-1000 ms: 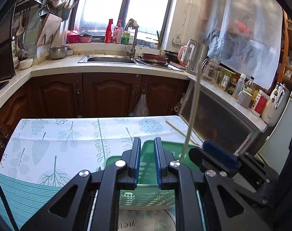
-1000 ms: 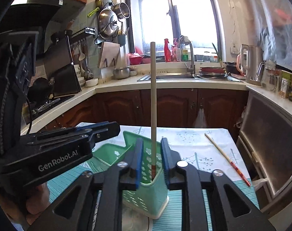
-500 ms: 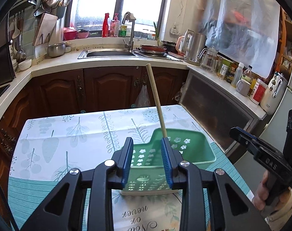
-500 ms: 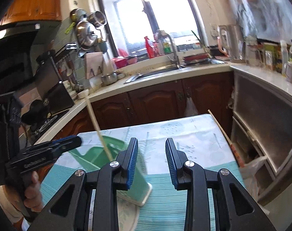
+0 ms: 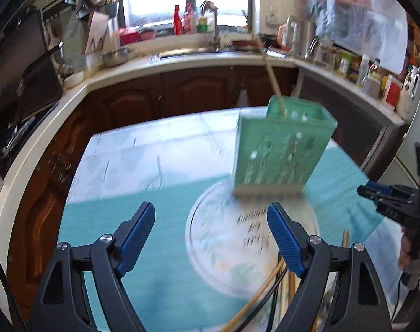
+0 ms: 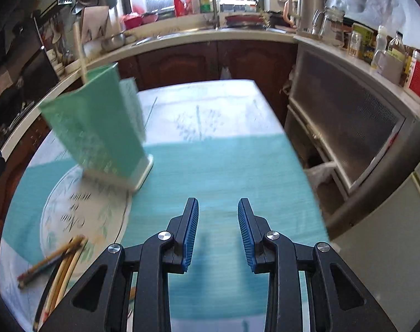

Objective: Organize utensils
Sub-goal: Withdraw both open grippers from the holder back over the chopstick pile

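mint-green basket point(image 5: 282, 149), teal leaf-print tablecloth point(image 6: 223, 171)

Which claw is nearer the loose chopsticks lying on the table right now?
Left. The left claw hangs open right above the loose chopsticks, which run under its right finger. The right claw, also open, sits off to their right over bare tablecloth.

Right hand-held gripper point(image 6: 217, 232) jaws apart, nothing between them, over the teal cloth at the desk point(image 6: 223, 152) near edge. Green utensil basket point(image 6: 99, 127) upright toward the left edge, one chopstick point(image 6: 80, 52) standing in it. Loose chopsticks point(image 6: 57, 265) bunched at near-left corner. Frame motion-blurred.
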Action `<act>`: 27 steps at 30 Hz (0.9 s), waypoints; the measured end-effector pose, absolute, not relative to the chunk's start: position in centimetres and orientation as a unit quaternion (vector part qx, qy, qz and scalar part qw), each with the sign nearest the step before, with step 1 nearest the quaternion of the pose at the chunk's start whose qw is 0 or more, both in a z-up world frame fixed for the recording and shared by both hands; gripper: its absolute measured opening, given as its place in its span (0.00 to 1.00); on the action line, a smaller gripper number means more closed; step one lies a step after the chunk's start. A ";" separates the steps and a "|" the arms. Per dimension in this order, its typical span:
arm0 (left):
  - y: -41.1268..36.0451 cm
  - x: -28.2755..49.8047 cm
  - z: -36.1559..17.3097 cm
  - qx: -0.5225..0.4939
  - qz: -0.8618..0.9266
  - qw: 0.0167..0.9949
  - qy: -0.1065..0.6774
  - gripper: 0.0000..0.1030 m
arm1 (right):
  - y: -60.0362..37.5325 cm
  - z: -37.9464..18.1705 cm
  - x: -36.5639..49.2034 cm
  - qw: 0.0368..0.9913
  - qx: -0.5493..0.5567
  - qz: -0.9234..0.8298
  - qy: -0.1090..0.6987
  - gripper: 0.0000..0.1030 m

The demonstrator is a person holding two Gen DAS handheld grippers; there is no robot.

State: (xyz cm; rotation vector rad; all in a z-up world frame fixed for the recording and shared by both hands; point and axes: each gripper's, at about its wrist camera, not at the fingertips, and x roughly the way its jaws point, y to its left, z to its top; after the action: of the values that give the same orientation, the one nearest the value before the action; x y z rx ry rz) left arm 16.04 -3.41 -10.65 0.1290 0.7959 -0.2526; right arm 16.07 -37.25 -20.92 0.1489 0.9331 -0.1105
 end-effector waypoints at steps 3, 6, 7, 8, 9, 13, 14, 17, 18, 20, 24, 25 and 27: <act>-2.2 13.9 -11.6 0.055 -0.112 0.900 0.417 0.80 | -35.4 -20.7 15.0 0.884 0.088 -0.025 0.459 0.29; -1.6 12.1 -11.8 0.044 -0.106 0.894 0.432 0.81 | -33.3 -19.7 13.7 0.882 0.088 -0.008 0.463 0.29; -1.5 11.5 -11.8 0.043 -0.101 0.893 0.437 0.82 | -32.4 -19.4 13.4 0.882 0.087 -0.002 0.464 0.29; -1.4 11.2 -11.5 0.044 -0.098 0.892 0.438 0.83 | -31.5 -19.0 13.1 0.881 0.089 0.005 0.464 0.29; -1.5 10.9 -11.3 0.045 -0.096 0.893 0.438 0.85 | -31.0 -18.6 12.5 0.881 0.093 0.015 0.464 0.29; -1.8 9.2 -9.6 0.054 -0.093 0.898 0.426 0.86 | -27.9 -16.1 11.1 0.883 0.092 0.044 0.458 0.32; -1.8 9.0 -9.3 0.057 -0.093 0.899 0.424 0.86 | -27.4 -15.6 10.7 0.884 0.088 0.052 0.456 0.33; -2.3 8.0 -8.1 0.077 -0.094 0.900 0.418 0.89 | -25.4 -14.1 9.9 0.884 0.083 0.068 0.456 0.35; -2.4 7.6 -7.8 0.081 -0.099 0.900 0.417 0.89 | -25.2 -13.9 9.5 0.882 0.086 0.075 0.457 0.35; -2.5 6.9 -7.5 0.087 -0.104 0.899 0.416 0.89 | -23.6 -13.1 9.3 0.876 0.095 0.086 0.464 0.36; -2.7 6.1 -7.5 0.100 -0.124 0.892 0.424 0.89 | -21.3 -12.4 8.0 0.865 0.111 0.096 0.481 0.36; -2.8 5.9 -7.6 0.104 -0.135 0.888 0.427 0.89 | -21.0 -12.6 7.7 0.862 0.111 0.096 0.485 0.36; -2.9 5.9 -7.9 0.112 -0.153 0.881 0.434 0.89 | -20.4 -12.9 7.5 0.857 0.114 0.097 0.493 0.36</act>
State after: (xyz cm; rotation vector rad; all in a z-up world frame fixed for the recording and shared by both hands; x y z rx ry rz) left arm 5.88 -2.90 -7.94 0.2324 0.9044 -0.3197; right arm 7.50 -20.38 -12.86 0.2390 1.0365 0.2042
